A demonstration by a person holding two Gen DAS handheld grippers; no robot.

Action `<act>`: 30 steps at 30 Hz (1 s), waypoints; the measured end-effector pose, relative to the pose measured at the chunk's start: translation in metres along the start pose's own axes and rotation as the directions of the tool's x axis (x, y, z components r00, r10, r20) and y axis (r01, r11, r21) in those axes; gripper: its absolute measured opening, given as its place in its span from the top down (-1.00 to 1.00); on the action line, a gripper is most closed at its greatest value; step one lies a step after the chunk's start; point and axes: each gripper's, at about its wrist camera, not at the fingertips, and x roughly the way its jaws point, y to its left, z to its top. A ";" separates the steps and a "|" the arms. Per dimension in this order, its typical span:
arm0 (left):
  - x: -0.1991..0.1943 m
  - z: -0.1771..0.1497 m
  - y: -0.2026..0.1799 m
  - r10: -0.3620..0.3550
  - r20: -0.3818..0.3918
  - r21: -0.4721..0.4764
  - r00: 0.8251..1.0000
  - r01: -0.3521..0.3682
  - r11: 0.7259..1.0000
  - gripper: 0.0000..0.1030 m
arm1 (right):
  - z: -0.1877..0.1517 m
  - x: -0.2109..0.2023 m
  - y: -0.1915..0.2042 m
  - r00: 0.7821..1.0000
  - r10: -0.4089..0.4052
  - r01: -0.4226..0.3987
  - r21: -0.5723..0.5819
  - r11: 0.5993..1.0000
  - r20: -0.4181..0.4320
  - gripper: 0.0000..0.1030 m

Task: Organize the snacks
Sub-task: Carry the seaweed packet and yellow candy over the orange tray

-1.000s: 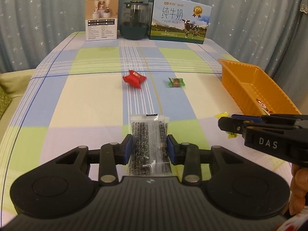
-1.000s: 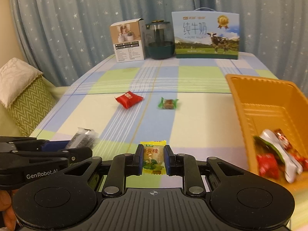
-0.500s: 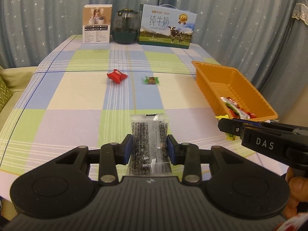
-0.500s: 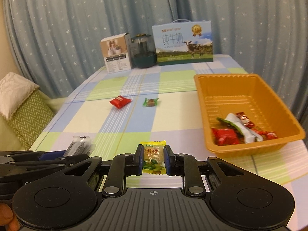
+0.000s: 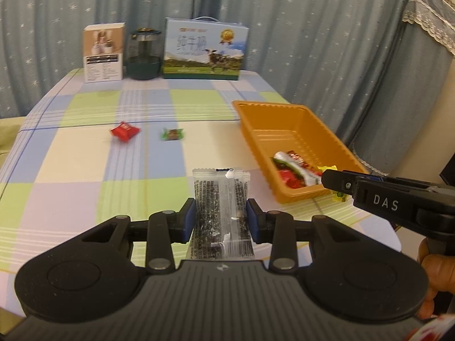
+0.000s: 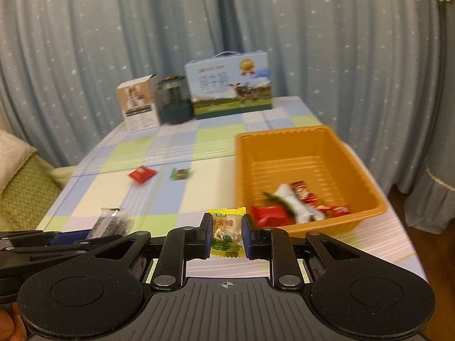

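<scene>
Left wrist view: looks from low over the near table edge along the left gripper, facing the far curtain.
Right wrist view: beside it to the right, same heading, turned slightly left.
Nearness: close to their own fingers (table recedes beyond).
Shared: orange tray, milk box, checked tablecloth.

Star-dotted blue curtains behind table
</scene>
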 end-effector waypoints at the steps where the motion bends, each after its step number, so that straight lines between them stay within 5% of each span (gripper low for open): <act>1: 0.002 0.002 -0.004 -0.007 0.001 0.003 1.000 0.007 1.000 0.34 | 0.002 -0.002 -0.005 1.000 -0.007 0.007 0.003 1.000 0.003 0.58; 13: 0.031 0.027 -0.053 -0.085 0.011 0.039 0.996 0.085 0.996 0.34 | 0.022 -0.010 -0.054 0.997 -0.075 0.075 0.002 0.997 0.036 0.58; 30: 0.095 0.054 -0.089 -0.128 -0.024 0.045 0.992 0.129 0.991 0.34 | 0.045 0.039 -0.103 0.994 -0.107 0.107 -0.017 0.994 0.005 0.58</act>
